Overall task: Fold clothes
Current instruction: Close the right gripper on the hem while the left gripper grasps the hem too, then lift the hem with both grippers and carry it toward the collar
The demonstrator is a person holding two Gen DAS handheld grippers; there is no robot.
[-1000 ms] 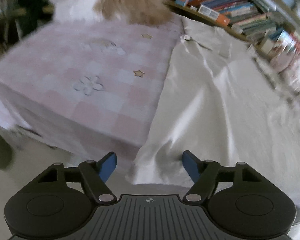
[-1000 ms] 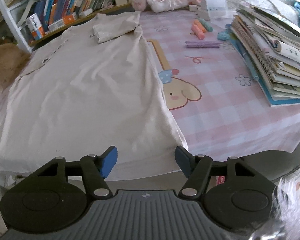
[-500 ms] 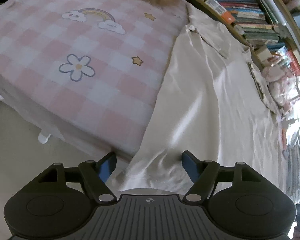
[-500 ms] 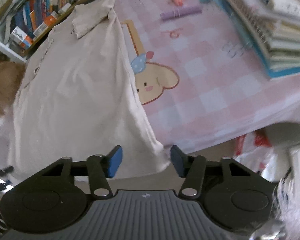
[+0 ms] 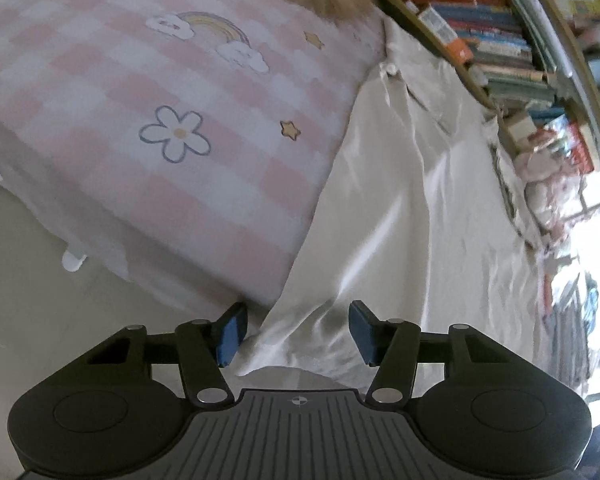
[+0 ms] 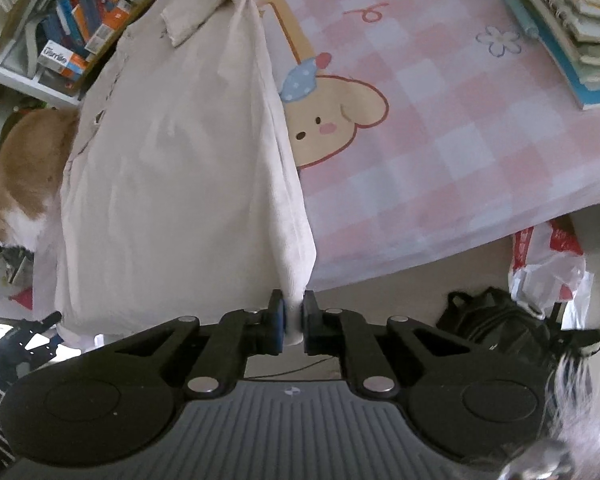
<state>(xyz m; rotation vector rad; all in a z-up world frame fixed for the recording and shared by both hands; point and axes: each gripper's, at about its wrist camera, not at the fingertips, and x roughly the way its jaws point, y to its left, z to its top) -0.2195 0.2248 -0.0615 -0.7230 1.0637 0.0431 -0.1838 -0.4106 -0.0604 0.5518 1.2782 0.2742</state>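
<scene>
A cream collared shirt (image 5: pixel 412 200) lies flat on a pink checked tablecloth (image 5: pixel 140 80), its hem hanging over the near edge. My left gripper (image 5: pixel 294 330) is open, its blue pads either side of the shirt's left hem corner. In the right wrist view the same shirt (image 6: pixel 172 152) stretches away from me. My right gripper (image 6: pixel 293 322) is shut on the shirt's right hem corner, which is pulled taut and lifted off the table.
A bookshelf (image 5: pixel 500 36) runs along the far side, also in the right wrist view (image 6: pixel 72 40). An orange and white cat (image 6: pixel 24 168) sits by the collar end. Stacked books (image 6: pixel 572 20) lie on the right. A black bag (image 6: pixel 496 324) and plastic bag (image 6: pixel 548 264) lie on the floor.
My right gripper has closed on the shirt's right hem corner and drawn it up. My left gripper has moved closer to the left hem corner and stays open.
</scene>
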